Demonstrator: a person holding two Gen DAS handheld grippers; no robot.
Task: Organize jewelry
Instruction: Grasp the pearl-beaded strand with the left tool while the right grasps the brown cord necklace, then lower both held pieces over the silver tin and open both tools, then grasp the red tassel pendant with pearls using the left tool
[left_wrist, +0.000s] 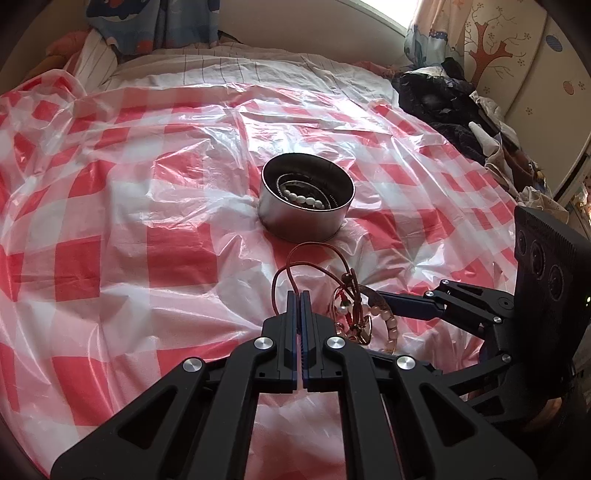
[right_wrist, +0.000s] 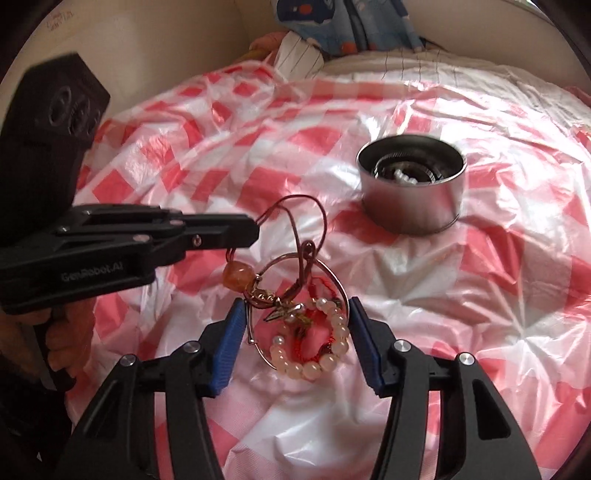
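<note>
Left wrist view: the left claw (left_wrist: 299, 295) is standing fully closed, pinching the red cord (left_wrist: 280, 275) of a tangled jewelry cluster (left_wrist: 356, 314). The cluster is hanging just right of its tips, and the cord loop is arching ahead of them. The metal tin (left_wrist: 306, 201) is sitting straight ahead and slightly right, well apart, already holding a beaded bracelet (left_wrist: 304, 199). The right claw (left_wrist: 399, 300) is reaching in from the right, its tip touching or just beside the cluster; I cannot tell which.

Right wrist view: the right claw (right_wrist: 293, 314) is standing partly open, both blue pads (right_wrist: 229, 325) flanking the pale bead bracelet (right_wrist: 321, 354) and wire hoop (right_wrist: 295, 280). No pad appears to be pressing on them. The left claw (right_wrist: 243, 230) is entering from the left, side-on, with an orange bead (right_wrist: 236, 274) dangling beneath it. The tin (right_wrist: 412, 184) is lying ahead and right.

Judgement: separating the pieces turns on the cord running leftward away from the bracelet. The checkered plastic sheet (right_wrist: 480, 295) over the bed is offering open room all around.
</note>
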